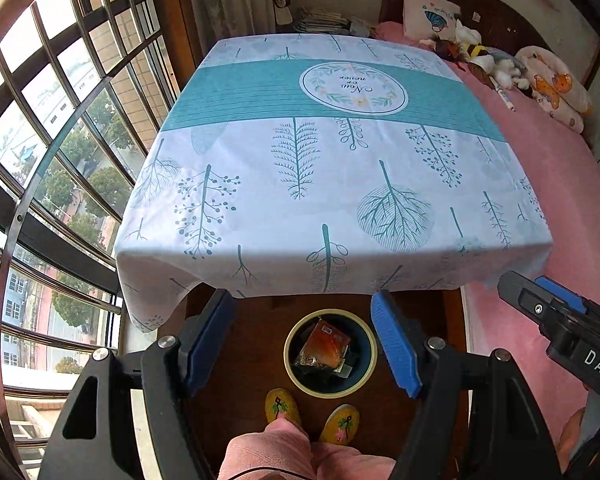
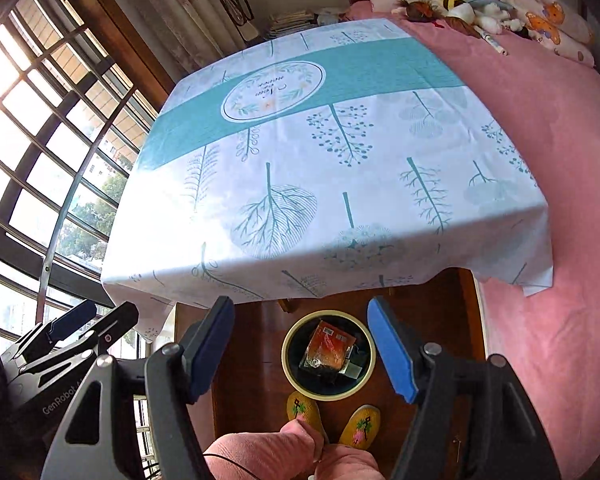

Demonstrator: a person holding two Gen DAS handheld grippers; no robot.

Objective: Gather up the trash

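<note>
A round dark bin with a pale rim [image 1: 331, 388] [image 2: 327, 394] stands on the wooden floor below the table's near edge. Inside lie an orange wrapper [image 1: 325, 345] [image 2: 327, 345] and other dark and silvery packets. My left gripper [image 1: 305, 340] is open and empty, held above the bin. My right gripper [image 2: 302, 340] is open and empty, also above the bin. The right gripper shows at the right edge of the left wrist view [image 1: 560, 320]. The left gripper shows at the lower left of the right wrist view [image 2: 80, 332].
A table with a white and teal leaf-print cloth [image 1: 320, 168] [image 2: 320, 168] fills the middle. A pink bed [image 1: 560, 208] [image 2: 560, 160] with pillows and soft toys lies on the right. Windows [image 1: 52, 160] are on the left. The person's yellow slippers [image 1: 312, 416] stand beside the bin.
</note>
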